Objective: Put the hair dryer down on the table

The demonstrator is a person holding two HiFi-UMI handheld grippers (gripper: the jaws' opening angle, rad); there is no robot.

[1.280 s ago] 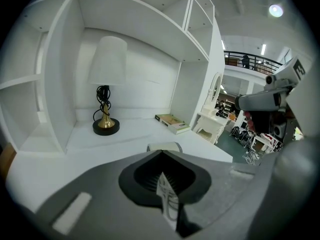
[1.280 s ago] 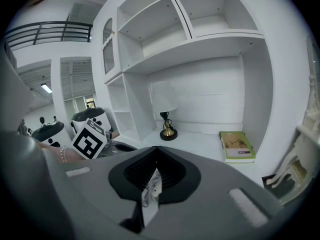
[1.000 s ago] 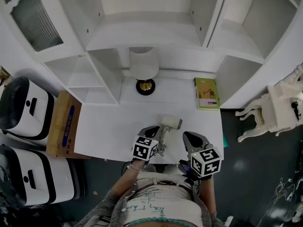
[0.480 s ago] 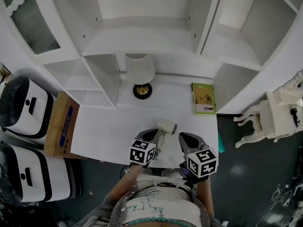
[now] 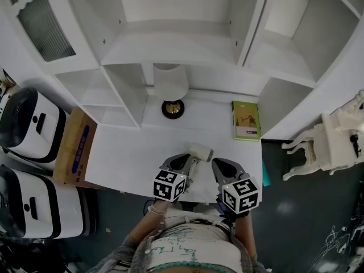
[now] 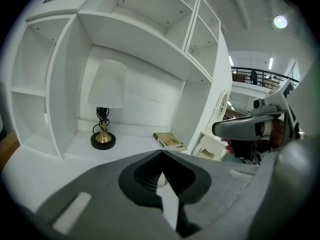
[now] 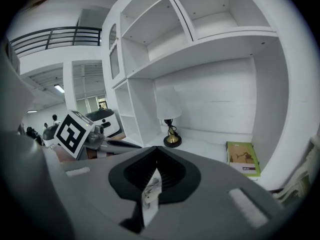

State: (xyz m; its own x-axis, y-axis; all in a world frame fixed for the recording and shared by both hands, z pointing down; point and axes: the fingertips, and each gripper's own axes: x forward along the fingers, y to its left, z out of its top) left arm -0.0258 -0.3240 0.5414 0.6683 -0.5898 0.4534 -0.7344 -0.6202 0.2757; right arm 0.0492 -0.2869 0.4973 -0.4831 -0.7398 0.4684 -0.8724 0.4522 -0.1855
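Jaws on my left gripper (image 6: 161, 153) are pressed together at the tips, with only a thin white slit between them. My right gripper (image 7: 156, 149) is closed the same way. I cannot tell what the pale sliver in either slit is. Both grippers sit low in the middle of the head view, over the front edge of the white table (image 5: 125, 152). Between them, closer to my left gripper, the white hair dryer (image 5: 200, 152) lies on the tabletop, head farther up the frame and handle running back toward me. Whether my left tips touch the handle I cannot tell. Further up, a lamp (image 5: 172, 84) stands at centre, a green book (image 5: 246, 120) lies flat to its right, and white shelves (image 5: 170, 33) fill the top.
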